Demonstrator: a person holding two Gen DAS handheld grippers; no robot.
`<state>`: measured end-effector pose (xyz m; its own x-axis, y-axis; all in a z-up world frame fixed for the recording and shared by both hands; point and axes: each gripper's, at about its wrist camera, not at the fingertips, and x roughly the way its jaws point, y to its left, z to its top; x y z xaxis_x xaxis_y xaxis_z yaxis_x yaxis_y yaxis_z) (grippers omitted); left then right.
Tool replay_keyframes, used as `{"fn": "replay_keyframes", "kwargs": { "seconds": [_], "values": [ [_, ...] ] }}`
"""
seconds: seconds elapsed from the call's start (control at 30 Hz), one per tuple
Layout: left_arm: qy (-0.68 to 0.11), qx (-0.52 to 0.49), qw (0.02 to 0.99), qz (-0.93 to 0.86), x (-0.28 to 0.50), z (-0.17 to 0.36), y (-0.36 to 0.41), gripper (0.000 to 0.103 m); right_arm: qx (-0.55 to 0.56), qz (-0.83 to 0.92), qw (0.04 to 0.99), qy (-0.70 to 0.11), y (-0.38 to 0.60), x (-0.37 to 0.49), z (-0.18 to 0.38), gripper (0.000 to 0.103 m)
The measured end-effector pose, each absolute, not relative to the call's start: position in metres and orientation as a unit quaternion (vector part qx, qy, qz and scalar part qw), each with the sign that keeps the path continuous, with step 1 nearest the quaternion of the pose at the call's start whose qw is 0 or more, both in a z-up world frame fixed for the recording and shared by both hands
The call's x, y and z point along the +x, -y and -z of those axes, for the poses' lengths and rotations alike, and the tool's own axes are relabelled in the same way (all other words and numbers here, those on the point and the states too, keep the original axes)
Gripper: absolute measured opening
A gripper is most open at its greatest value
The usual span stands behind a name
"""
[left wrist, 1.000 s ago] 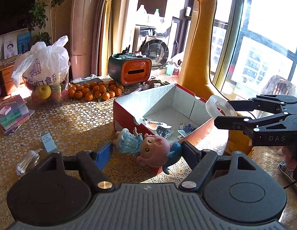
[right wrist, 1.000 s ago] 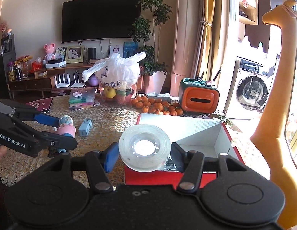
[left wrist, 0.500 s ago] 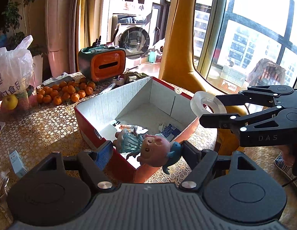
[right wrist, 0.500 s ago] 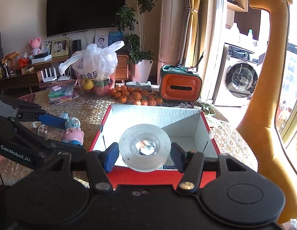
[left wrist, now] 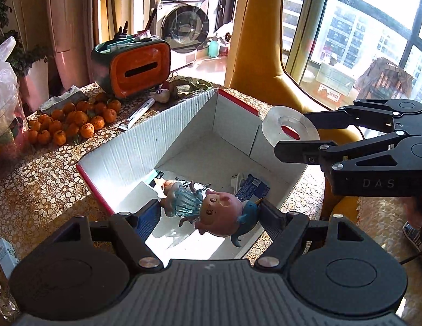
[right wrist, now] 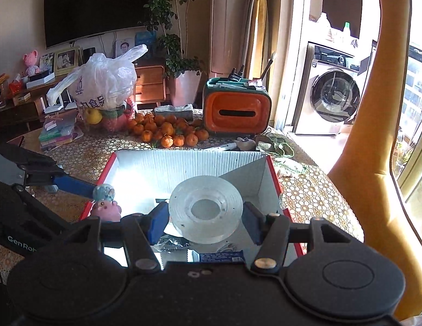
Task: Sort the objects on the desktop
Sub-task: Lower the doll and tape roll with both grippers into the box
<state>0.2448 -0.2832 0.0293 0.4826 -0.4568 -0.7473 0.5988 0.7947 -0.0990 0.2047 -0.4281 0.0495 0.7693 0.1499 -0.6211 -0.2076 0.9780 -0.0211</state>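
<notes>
Hanging over the box (left wrist: pixel 145 141), left tongs (left wrist: pixel 211 213) pinch the doll (left wrist: pixel 211 212).

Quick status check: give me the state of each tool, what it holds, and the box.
Left tool: shut on the pig doll, held over the box.
Right tool: shut on the tape roll, held over the box.
Red box: open on top, small items on its floor.
Orange tissue box: upright on the table.

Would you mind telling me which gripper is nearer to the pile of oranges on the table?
Left. The left gripper, holding the pig doll, hangs over the box side nearer the oranges; the right gripper, holding the tape roll, sits further across.
</notes>
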Motion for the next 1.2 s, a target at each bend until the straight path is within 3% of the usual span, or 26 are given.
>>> {"fn": "replay_keyframes", "kwargs": {
  "seconds": [0.87, 1.2],
  "values": [
    [-0.517, 0.155, 0.794, 0.278, 0.304, 0.034, 0.331, 0.078, -0.052, -0.063, 0.891, -0.447, 0.422, 0.303, 0.024, 0.058],
    [-0.549, 0.118, 0.785, 0.263, 0.32, 0.039, 0.328, 0.078, -0.074, -0.058, 0.871, -0.481, 0.411, 0.327, 0.041, 0.058]
  ]
}}
